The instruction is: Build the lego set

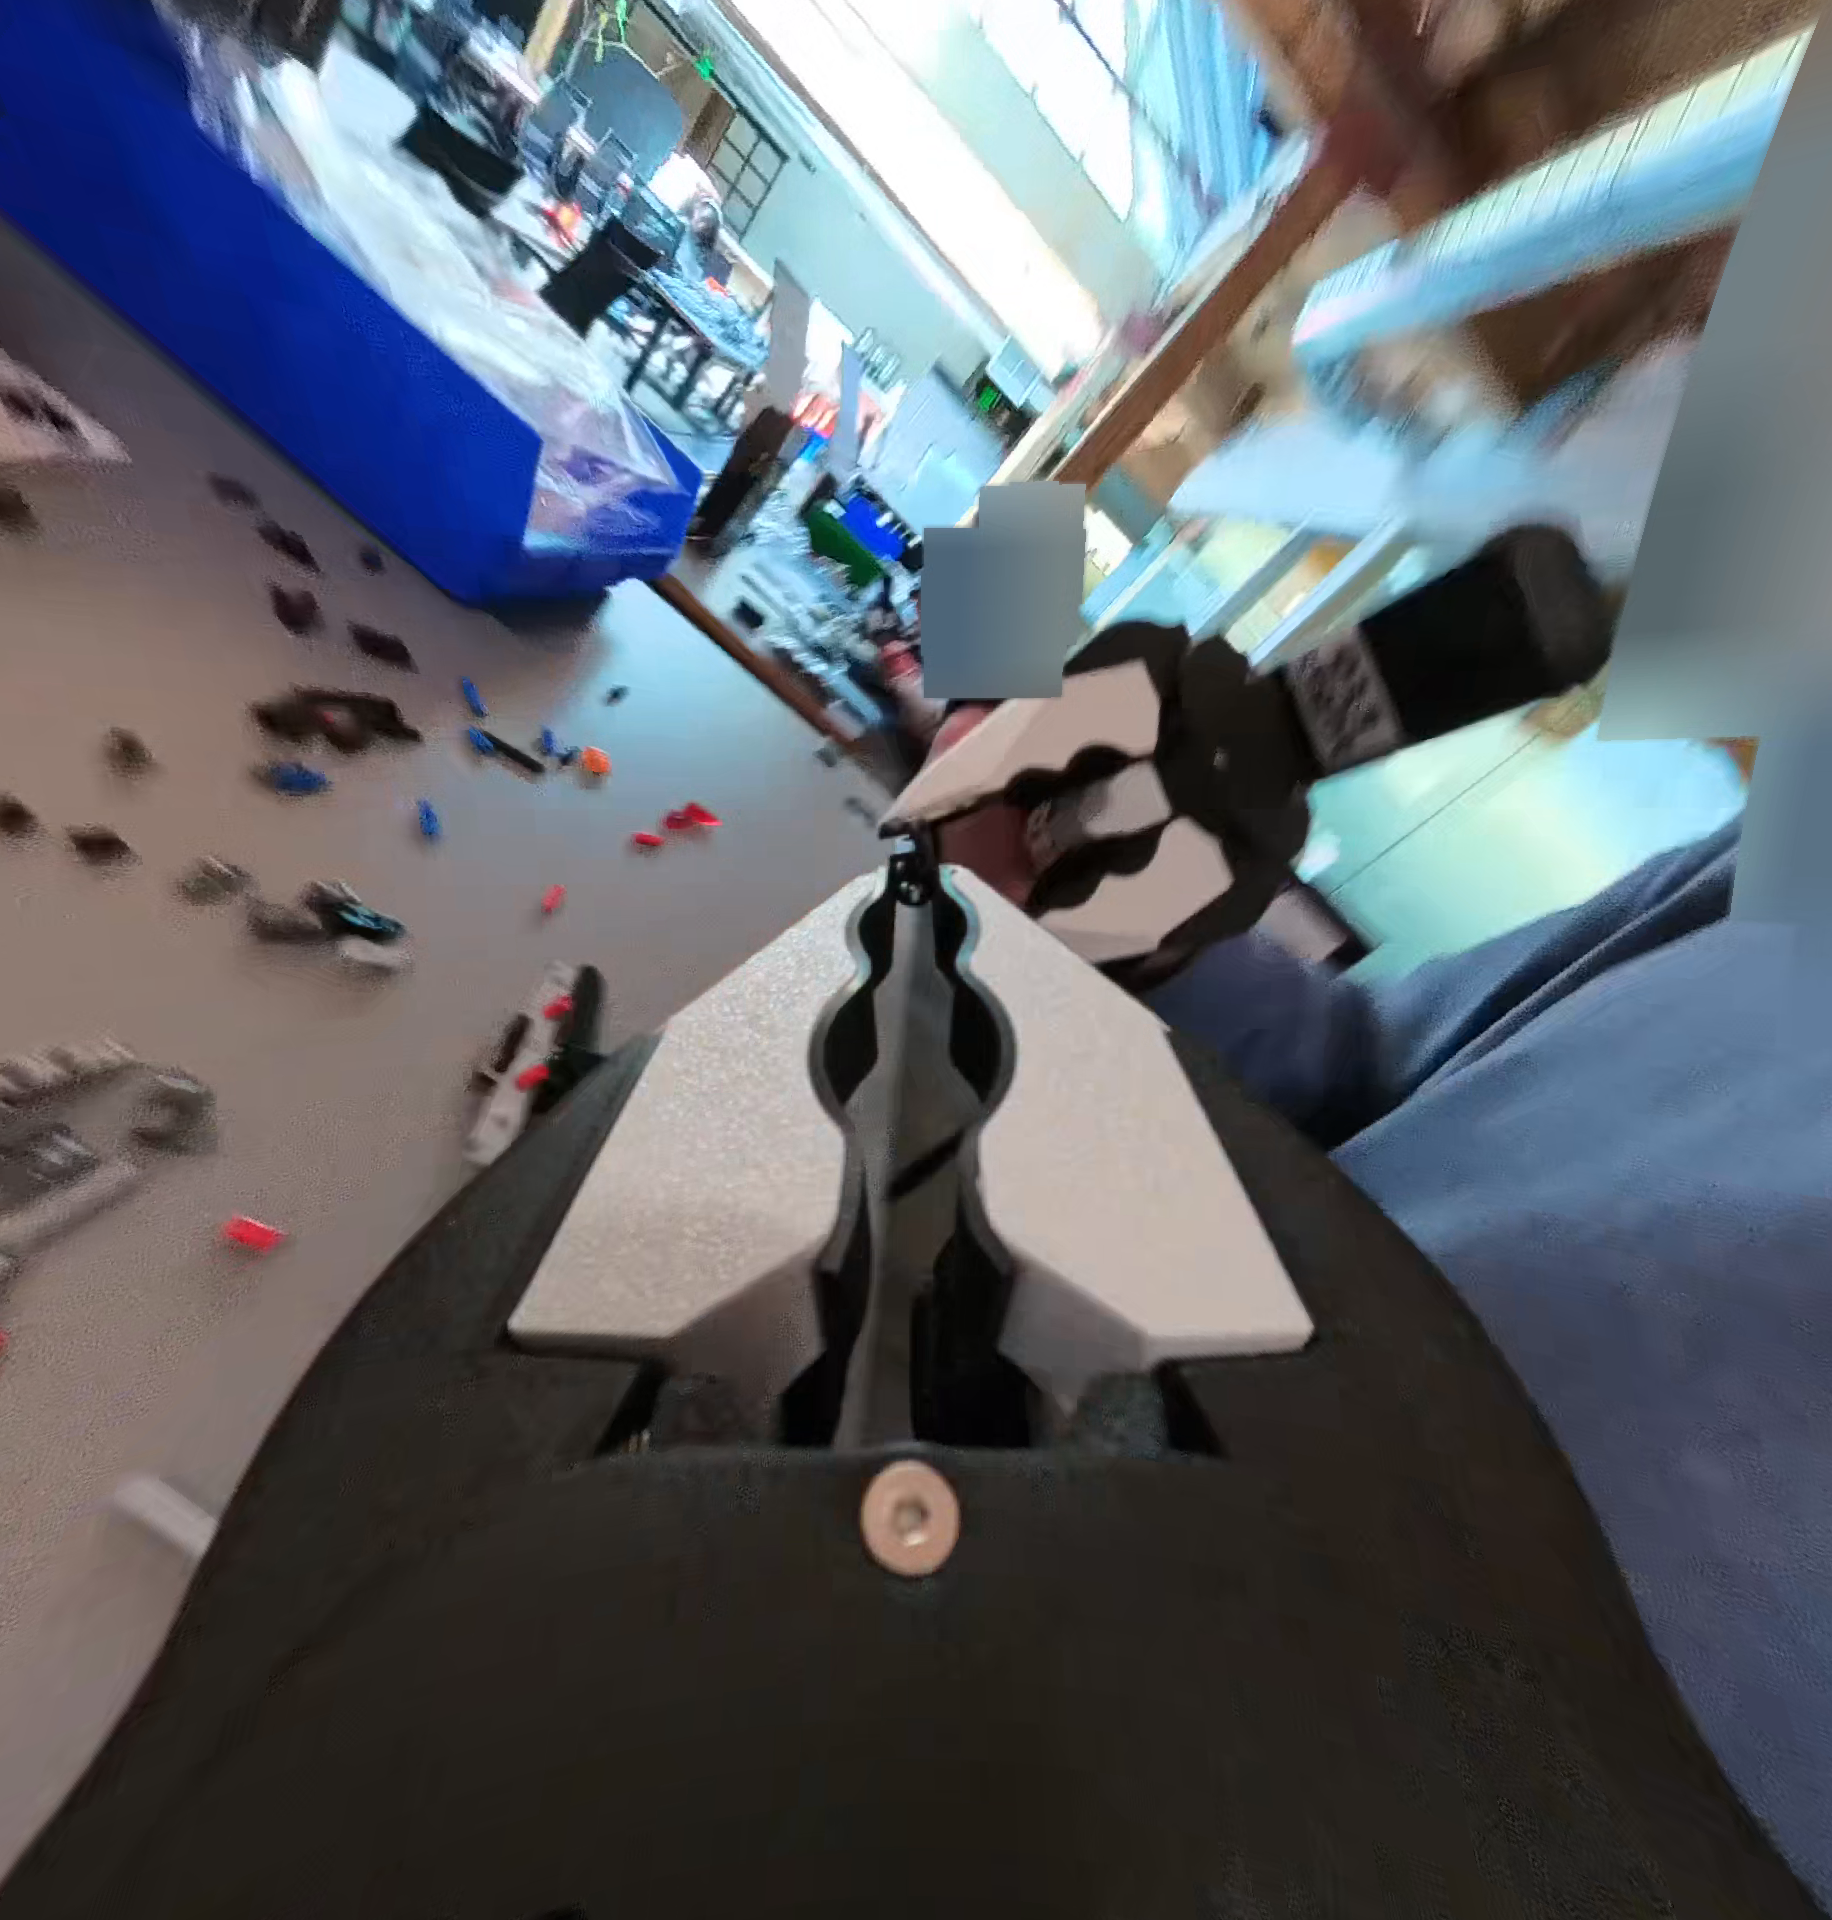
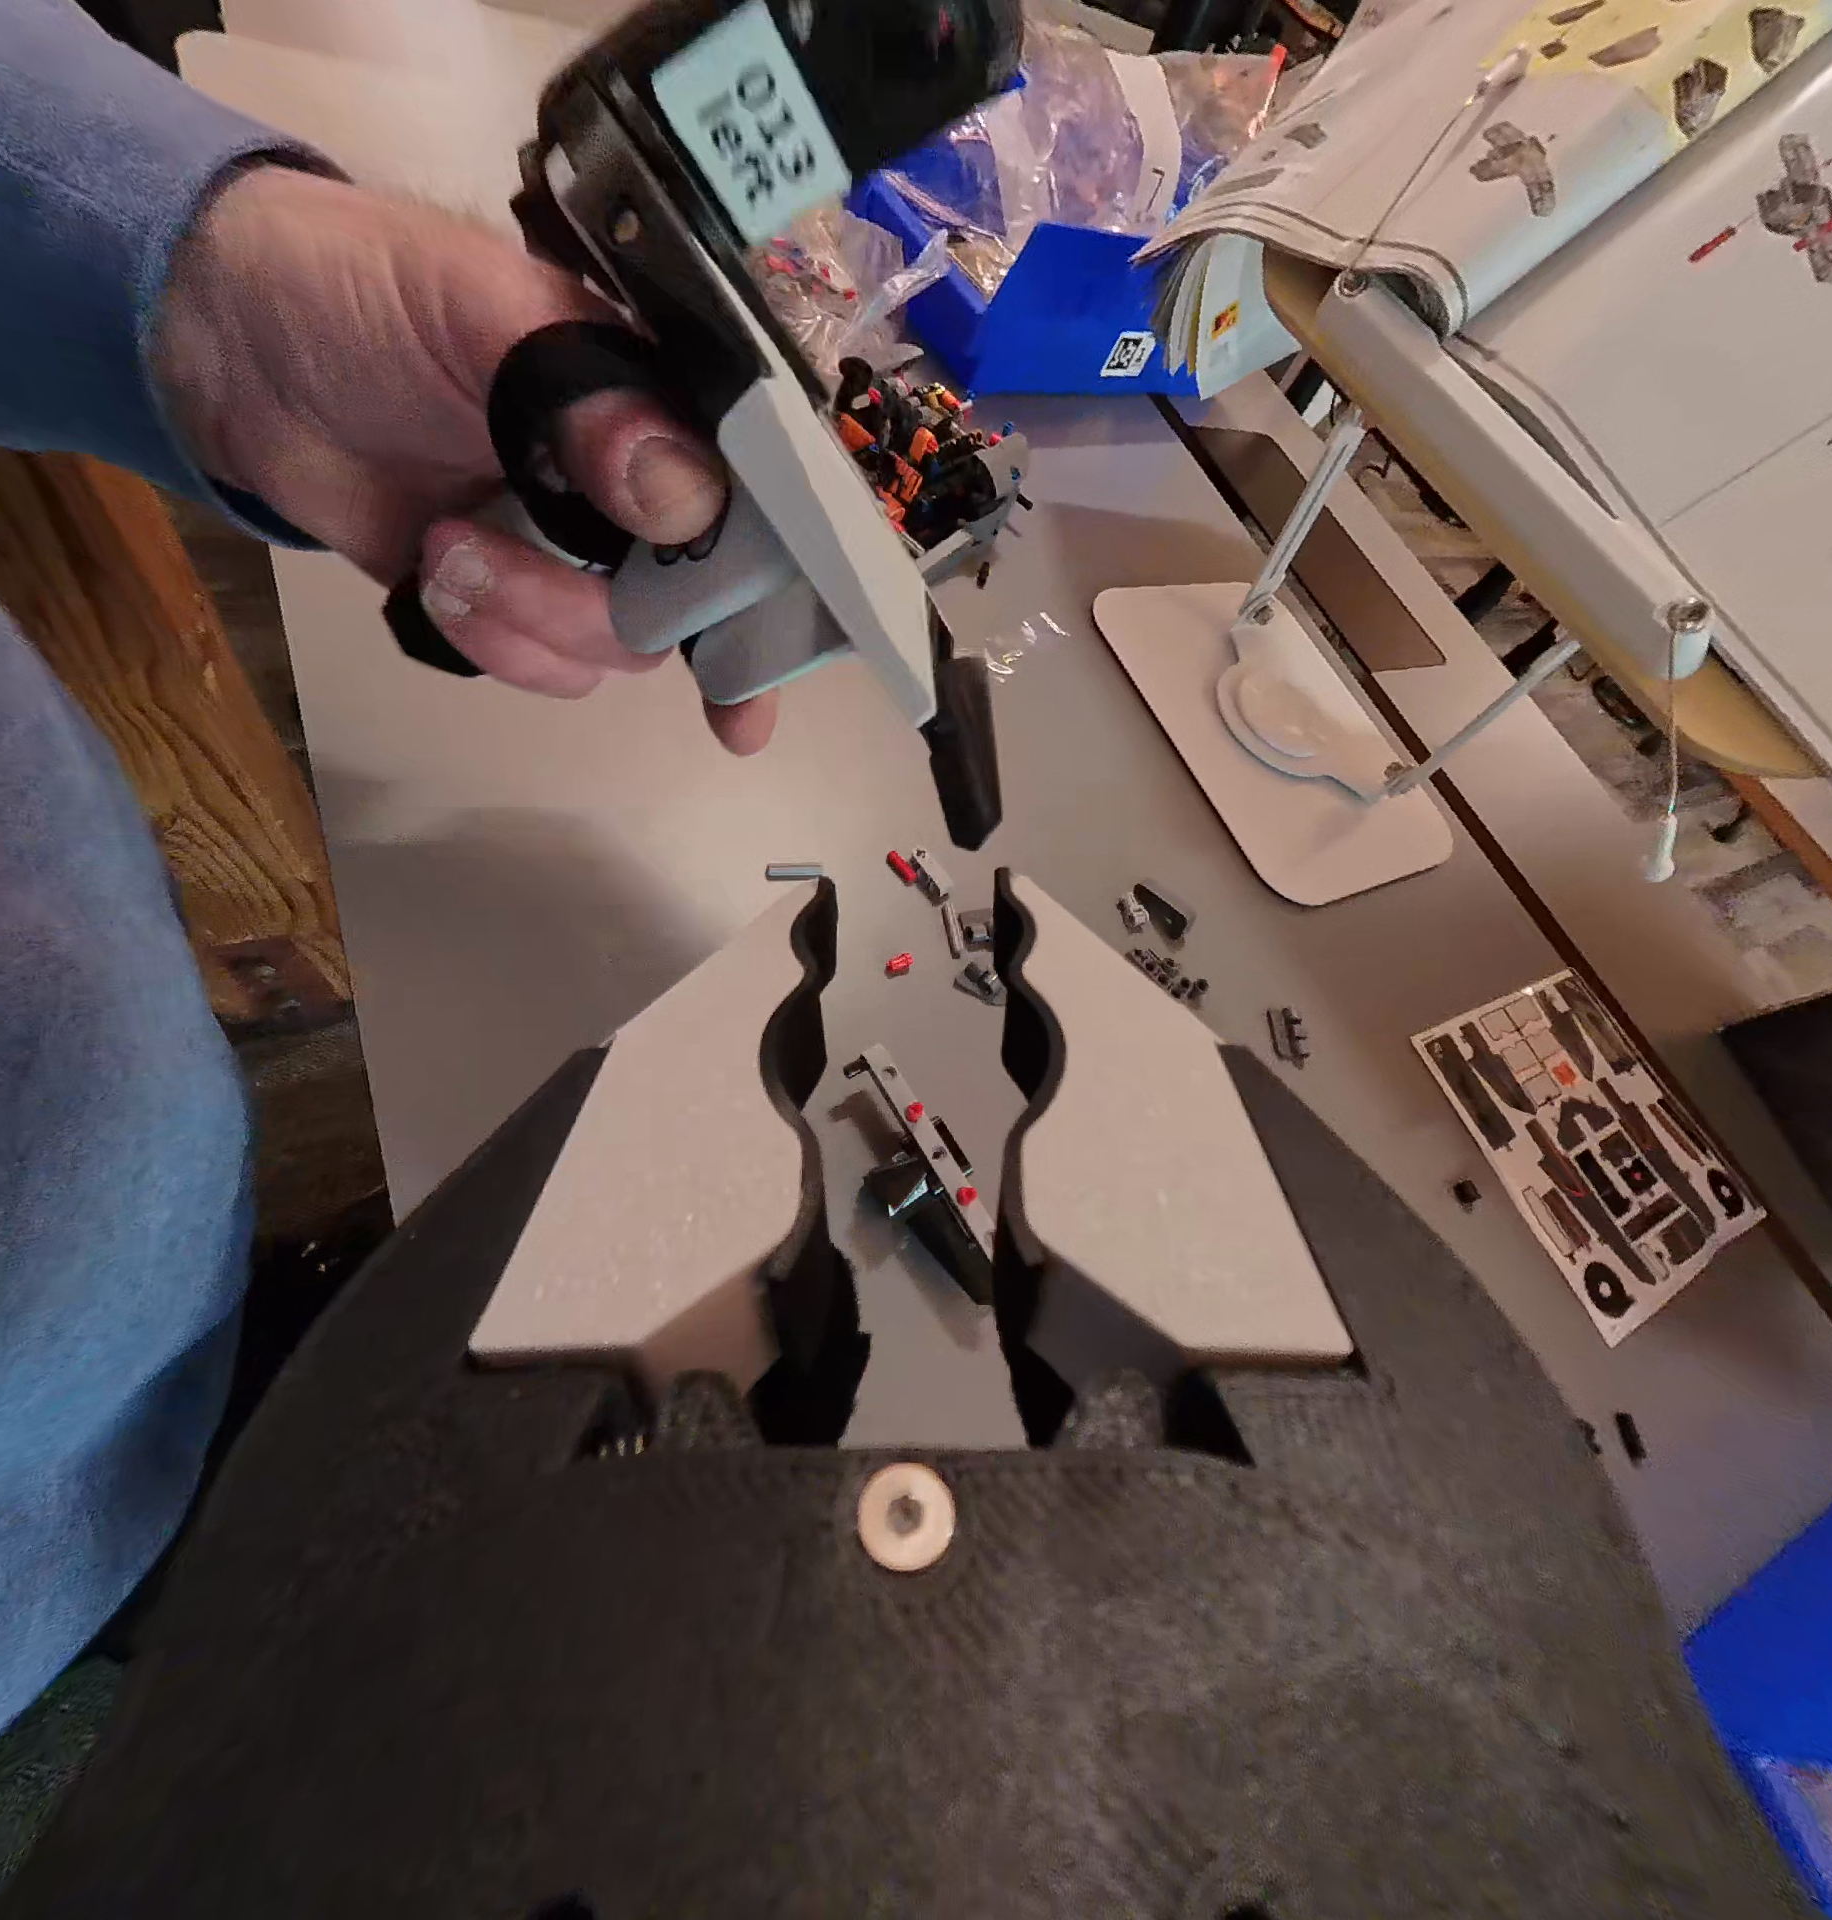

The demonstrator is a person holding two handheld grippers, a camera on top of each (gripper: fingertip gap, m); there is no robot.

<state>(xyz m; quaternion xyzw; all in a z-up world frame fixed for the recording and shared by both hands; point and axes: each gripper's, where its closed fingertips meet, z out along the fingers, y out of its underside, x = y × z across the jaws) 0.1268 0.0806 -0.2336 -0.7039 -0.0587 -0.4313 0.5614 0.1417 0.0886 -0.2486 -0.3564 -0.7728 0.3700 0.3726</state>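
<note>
Grey table (image 2: 579,831) strewn with bricks (image 2: 953,914); left tongs (image 1: 907,883) clench a black piece (image 1: 904,868), right tongs (image 2: 912,883) released.

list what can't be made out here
Left wrist view: loose lego pieces, motion-blurred.
Left wrist view: black piece in the left tongs, mostly hidden by their fingers.
Right wrist view: grey assembly, partly behind the open right tongs.
Right wrist view: instruction booklet, cut by the edge.

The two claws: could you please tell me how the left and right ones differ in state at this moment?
The left claw is shut on a long black piece; the right claw is open and empty. The left claw is lifted clear of the table; the right claw points down at a partly built grey assembly. Both have grey fingers with scalloped black inner edges.
</note>
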